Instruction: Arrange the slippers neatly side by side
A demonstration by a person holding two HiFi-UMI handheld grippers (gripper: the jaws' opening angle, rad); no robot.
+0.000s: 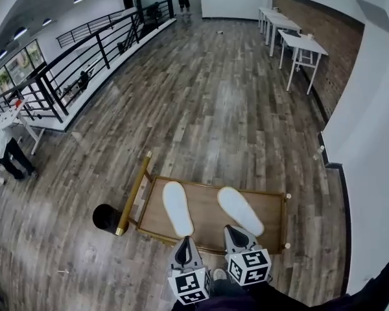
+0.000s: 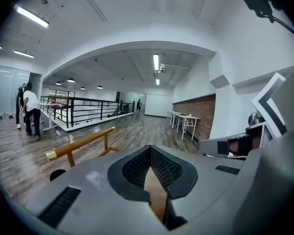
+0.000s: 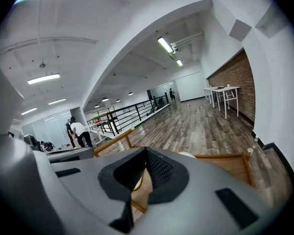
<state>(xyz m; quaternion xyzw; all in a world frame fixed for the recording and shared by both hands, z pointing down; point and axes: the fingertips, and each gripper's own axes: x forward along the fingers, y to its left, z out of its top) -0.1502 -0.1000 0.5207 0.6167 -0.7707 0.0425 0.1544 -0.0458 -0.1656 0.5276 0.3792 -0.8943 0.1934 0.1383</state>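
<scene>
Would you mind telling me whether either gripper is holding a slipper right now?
No, the left slipper and right slipper lie on the wooden cart, while the left gripper and right gripper are shut on nothing.

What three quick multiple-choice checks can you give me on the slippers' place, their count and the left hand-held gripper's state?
1. The slippers lie: A on the wooden cart; B on a shelf; C on a chair.
2. Slippers in view: A one; B two; C four.
3. The left hand-held gripper is: A wide open; B shut on a slipper; C shut, empty.
Answers: 1 A, both rest on its deck. 2 B, two white soles show. 3 C, its jaws meet on nothing.
</scene>
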